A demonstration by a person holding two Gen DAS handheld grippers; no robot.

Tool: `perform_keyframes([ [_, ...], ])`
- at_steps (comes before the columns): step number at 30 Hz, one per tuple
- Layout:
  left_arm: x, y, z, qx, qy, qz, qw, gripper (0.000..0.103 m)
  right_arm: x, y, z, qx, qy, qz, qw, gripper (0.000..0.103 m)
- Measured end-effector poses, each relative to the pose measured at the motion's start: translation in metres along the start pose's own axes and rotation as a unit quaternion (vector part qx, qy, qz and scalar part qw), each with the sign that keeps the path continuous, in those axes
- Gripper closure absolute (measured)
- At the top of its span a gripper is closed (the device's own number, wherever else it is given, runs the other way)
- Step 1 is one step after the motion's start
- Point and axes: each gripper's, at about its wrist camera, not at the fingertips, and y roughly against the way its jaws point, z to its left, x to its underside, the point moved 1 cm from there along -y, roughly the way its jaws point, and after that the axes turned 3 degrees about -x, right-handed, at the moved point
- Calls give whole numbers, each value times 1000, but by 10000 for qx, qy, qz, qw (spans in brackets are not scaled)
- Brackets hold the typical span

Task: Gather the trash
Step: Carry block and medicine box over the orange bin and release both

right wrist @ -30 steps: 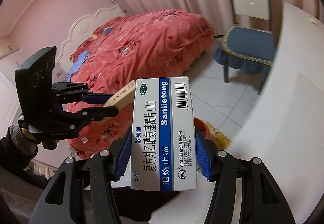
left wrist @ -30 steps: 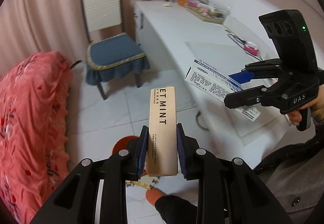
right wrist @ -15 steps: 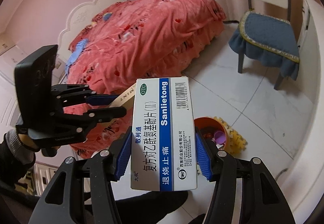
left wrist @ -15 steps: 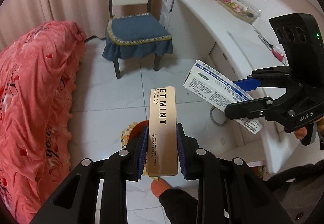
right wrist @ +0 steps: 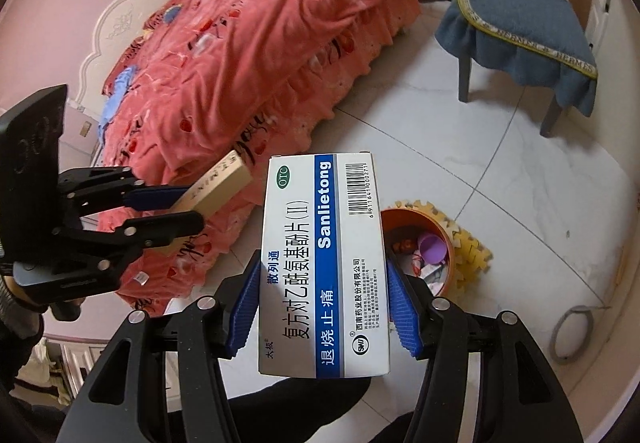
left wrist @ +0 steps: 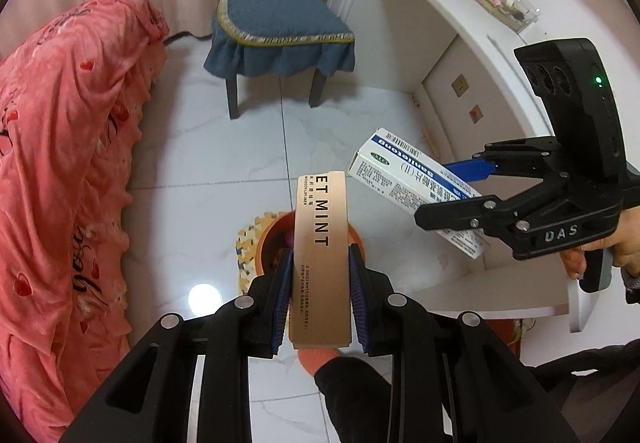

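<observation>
Tan and long, the mint box (left wrist: 322, 263) sticks up and away from our left gripper (left wrist: 320, 249). The jaws are squeezed nearly shut on the near end of it, one blue pad on each side.

Our right gripper (right wrist: 323, 259) has the white and blue medicine box (right wrist: 324, 263) between its jaws. These jaws have just been opening a bit. The pads touch the sides of the box at its near half, and the far half pokes out past the tips.

Both boxes are up in the air over the white floor (right wrist: 500, 163). The orange bin (right wrist: 451, 267) sits down there on a yellow foam mat (right wrist: 476, 247). From the left gripper, the bin peeks out right behind the mint box. From the right gripper, it shows just right of the medicine box. Some small trash lies in it.
</observation>
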Motion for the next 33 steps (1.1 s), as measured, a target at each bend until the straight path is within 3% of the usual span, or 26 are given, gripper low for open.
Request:
perform_keyframes([
  [2, 1, -3, 2, 18, 25, 53, 10000, 74, -2, -12, -4, 129, -75, 63, 9999, 31],
  [7, 1, -12, 5, 81, 42, 184, 9998, 74, 0, -19, -14, 174, -313, 59, 9993, 30],
  [18, -14, -30, -13, 217, -245, 229, 9992, 74, 7, 12, -26, 178, -515, -162, 9984, 30],
  [21, -18, -35, -19, 158, -376, 233, 9989, 65, 11, 18, -31, 164, -564, -197, 9981, 30],
  [23, -21, -36, -20, 149, -397, 202, 9989, 49, 13, 21, -33, 174, -574, -205, 9980, 30],
  [33, -28, -36, -31, 102, -454, 199, 9987, 48, 19, 35, -42, 155, -704, -286, 9970, 30],
])
